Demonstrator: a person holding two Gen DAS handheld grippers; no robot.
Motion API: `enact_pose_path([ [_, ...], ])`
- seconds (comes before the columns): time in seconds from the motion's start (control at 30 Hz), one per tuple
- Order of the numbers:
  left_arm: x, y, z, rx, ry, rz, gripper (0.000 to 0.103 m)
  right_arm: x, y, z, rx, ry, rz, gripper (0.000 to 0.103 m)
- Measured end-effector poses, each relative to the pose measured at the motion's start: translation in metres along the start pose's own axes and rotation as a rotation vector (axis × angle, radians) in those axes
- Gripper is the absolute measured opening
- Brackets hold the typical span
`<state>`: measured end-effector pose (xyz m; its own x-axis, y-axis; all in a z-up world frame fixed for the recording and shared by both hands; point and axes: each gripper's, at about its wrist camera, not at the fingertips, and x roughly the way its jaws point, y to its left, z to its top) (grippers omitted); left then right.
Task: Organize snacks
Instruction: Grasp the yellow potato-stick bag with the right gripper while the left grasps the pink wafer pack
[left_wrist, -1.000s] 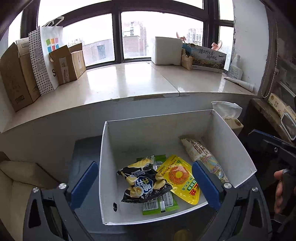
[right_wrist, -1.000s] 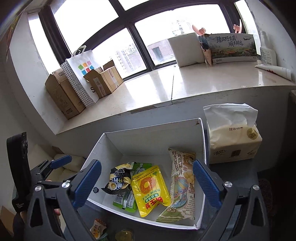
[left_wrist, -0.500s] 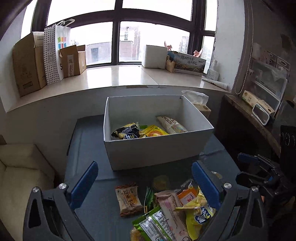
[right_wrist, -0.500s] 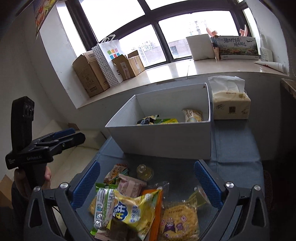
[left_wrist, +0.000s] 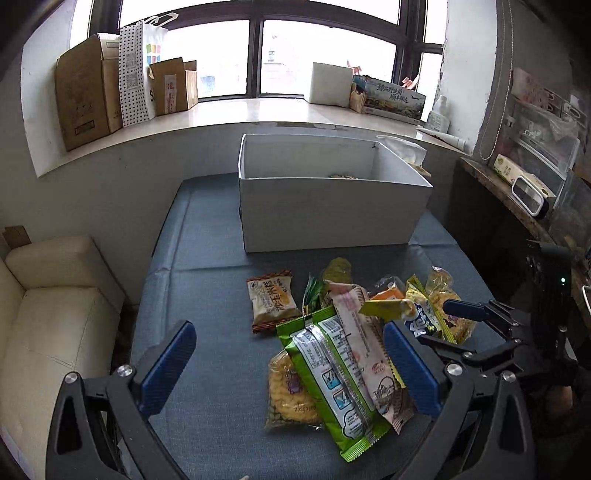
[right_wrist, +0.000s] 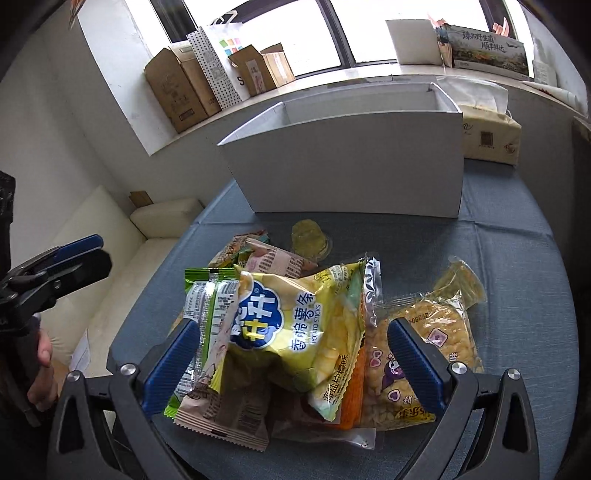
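The left tool hung with its blue pads spread wide above the blue-grey table, gripping nothing. The right tool was equally spread, its pads flanking the yellow potato-stick bag on top of the snack pile without closing on it. A green packet and a pink wrapper lay overlapped in the heap, a brown biscuit pack just beside them. The white box stood behind the pile, near the window wall
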<state>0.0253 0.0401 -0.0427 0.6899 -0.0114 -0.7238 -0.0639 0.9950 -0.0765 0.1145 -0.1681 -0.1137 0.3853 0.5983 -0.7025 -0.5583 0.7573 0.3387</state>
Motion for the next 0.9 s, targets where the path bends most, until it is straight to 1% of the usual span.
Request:
enact_pose_path([
  [0.07,-0.001,0.002,-0.004,0.003,0.007,0.015,0.103,0.008,-0.001,0.0,0.002,0.014,0.014,0.103],
  [0.13,-0.001,0.003,-0.008,0.001,0.016,0.026,0.103,0.017,-0.002,0.001,-0.004,0.039,-0.003,0.103],
  [0.23,0.002,0.006,-0.015,-0.012,0.035,0.018,0.103,0.028,-0.006,0.001,-0.005,0.065,0.006,0.103],
  [0.3,0.005,0.007,-0.02,-0.017,0.049,0.022,0.103,0.033,-0.006,0.0,-0.017,0.062,-0.013,0.101],
  [0.33,0.007,0.007,-0.023,-0.02,0.057,0.023,0.103,0.033,-0.005,0.0,-0.023,0.05,-0.027,0.085],
  [0.37,0.01,0.007,-0.025,-0.021,0.067,0.022,0.103,0.031,-0.004,-0.001,-0.021,0.038,-0.027,0.08],
  [0.4,0.012,0.007,-0.027,-0.022,0.076,0.021,0.103,0.031,-0.003,0.0,-0.016,0.032,-0.032,0.079],
  [0.47,0.015,0.005,-0.031,-0.02,0.087,0.014,0.103,0.03,-0.002,-0.001,-0.024,0.029,-0.028,0.076],
  [0.57,0.019,-0.001,-0.032,-0.006,0.096,0.004,0.103,0.026,-0.003,-0.001,-0.018,0.018,-0.009,0.066],
  [0.6,0.021,-0.004,-0.031,0.005,0.097,0.01,0.103,0.022,-0.004,-0.001,-0.013,0.008,-0.005,0.063],
  [0.67,0.023,-0.01,-0.029,0.022,0.091,0.022,0.103,0.013,-0.005,0.002,-0.008,-0.022,-0.004,0.062],
  [0.73,0.028,-0.018,-0.027,0.042,0.103,0.007,0.103,-0.001,-0.007,0.006,0.004,-0.061,0.001,0.061],
  [0.9,0.047,-0.049,-0.022,0.11,0.142,-0.019,0.103,-0.041,-0.019,0.011,0.038,-0.156,-0.024,0.061],
])
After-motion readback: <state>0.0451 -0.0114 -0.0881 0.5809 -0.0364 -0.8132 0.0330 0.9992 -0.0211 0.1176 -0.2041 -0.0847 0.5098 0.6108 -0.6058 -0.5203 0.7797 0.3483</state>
